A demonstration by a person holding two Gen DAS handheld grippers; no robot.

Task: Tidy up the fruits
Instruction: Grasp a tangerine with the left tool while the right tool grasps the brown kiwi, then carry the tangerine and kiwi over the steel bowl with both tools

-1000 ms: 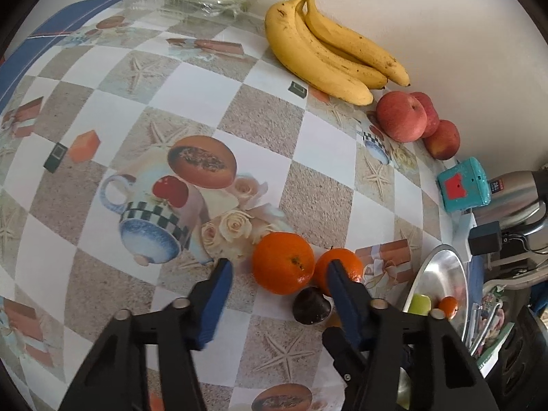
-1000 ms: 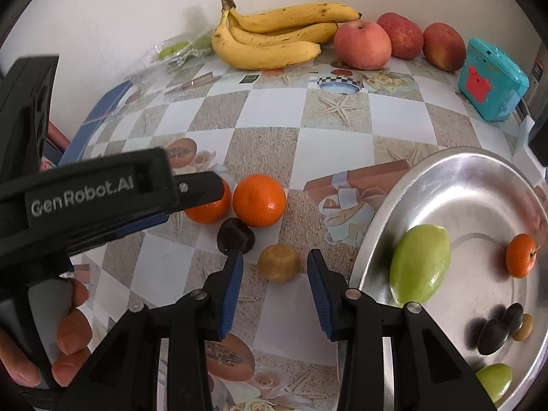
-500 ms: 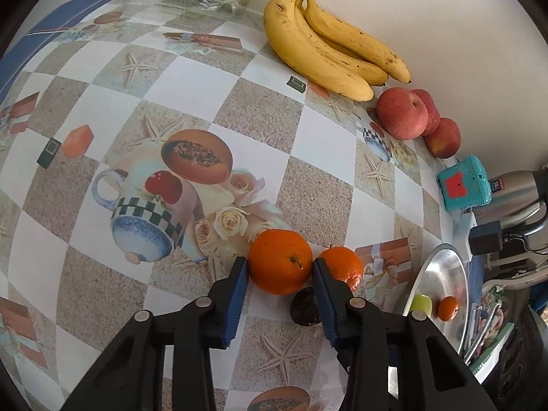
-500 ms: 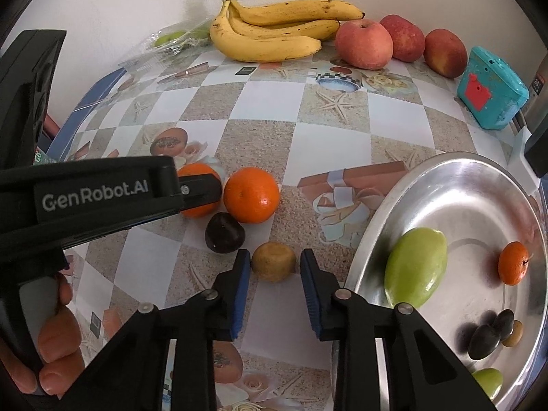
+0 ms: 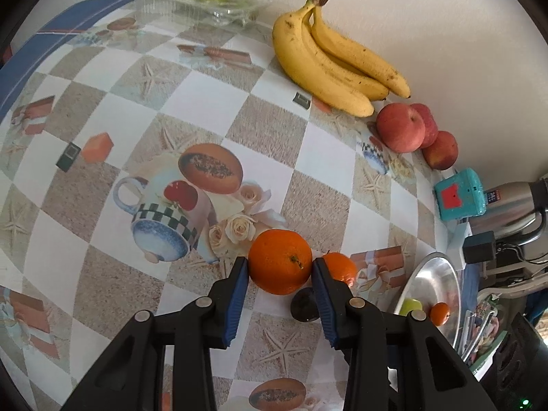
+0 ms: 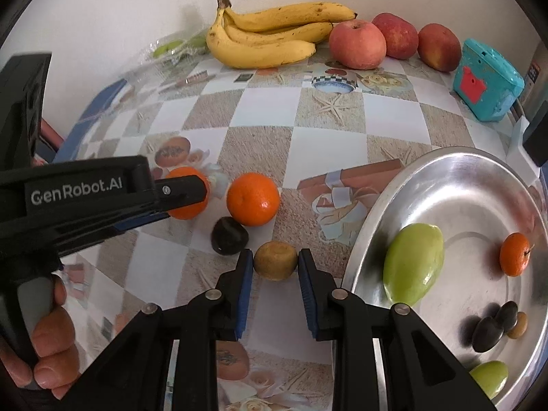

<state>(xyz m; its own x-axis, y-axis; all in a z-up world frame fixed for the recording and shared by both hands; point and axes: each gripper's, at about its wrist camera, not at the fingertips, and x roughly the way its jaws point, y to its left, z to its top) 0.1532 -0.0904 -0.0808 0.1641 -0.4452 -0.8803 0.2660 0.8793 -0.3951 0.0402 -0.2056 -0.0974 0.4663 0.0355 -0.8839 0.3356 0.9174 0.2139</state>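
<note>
Your left gripper (image 5: pixel 279 270) jaws clamp the large orange (image 5: pixel 280 261), right gripper (image 6: pixel 275 263) jaws the brown fruit (image 6: pixel 275 260); both must reach the steel tray (image 6: pixel 479 178), where some fruit already lies.

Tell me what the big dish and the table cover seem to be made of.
Dish: probably bare metal, steel or aluminium; silvery, brushed sheen with blurry reflections of the fruit. Table cover: likely glossy vinyl or oilcloth; printed checks and pictures with soft glare.

A home kitchen: a printed checkered tablecloth (image 5: pixel 239 102) covers the surface, with bananas (image 6: pixel 270 37) and apples (image 6: pixel 358 44) against the wall and a steel thermos (image 5: pixel 513 205) beside them.
</note>
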